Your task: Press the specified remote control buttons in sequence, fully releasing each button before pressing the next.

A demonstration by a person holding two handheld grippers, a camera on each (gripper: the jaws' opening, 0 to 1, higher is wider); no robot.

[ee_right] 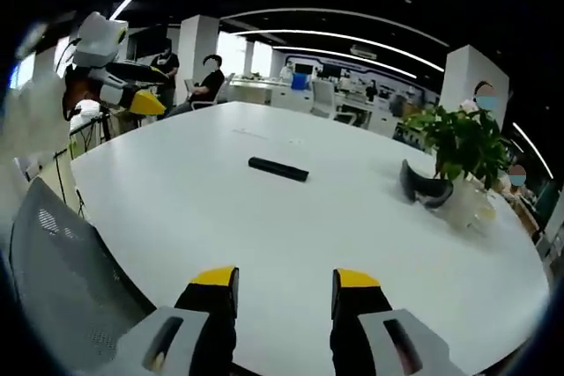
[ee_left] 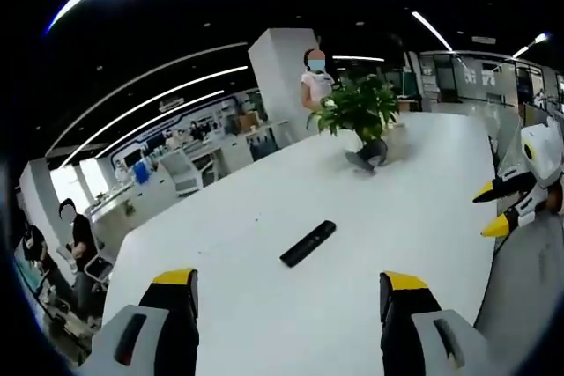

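A slim black remote control (ee_left: 307, 243) lies flat on the white table (ee_left: 264, 305), a little ahead of my left gripper (ee_left: 289, 295), whose yellow-tipped jaws stand wide apart with nothing between them. In the right gripper view the same remote control (ee_right: 278, 169) rests farther out on the table (ee_right: 176, 209), well beyond my right gripper (ee_right: 285, 292), which is open and holds nothing. The right gripper (ee_left: 495, 209) also shows at the right edge of the left gripper view, off the table's side. The left gripper (ee_right: 141, 87) appears at the upper left of the right gripper view.
A potted green plant (ee_left: 359, 110) stands at the table's far end beside a dark headset-like object (ee_left: 370, 156); both appear in the right gripper view as plant (ee_right: 460, 143) and dark object (ee_right: 425, 189). A grey mesh chair (ee_right: 62, 279) sits at the near edge. People stand and sit around the office.
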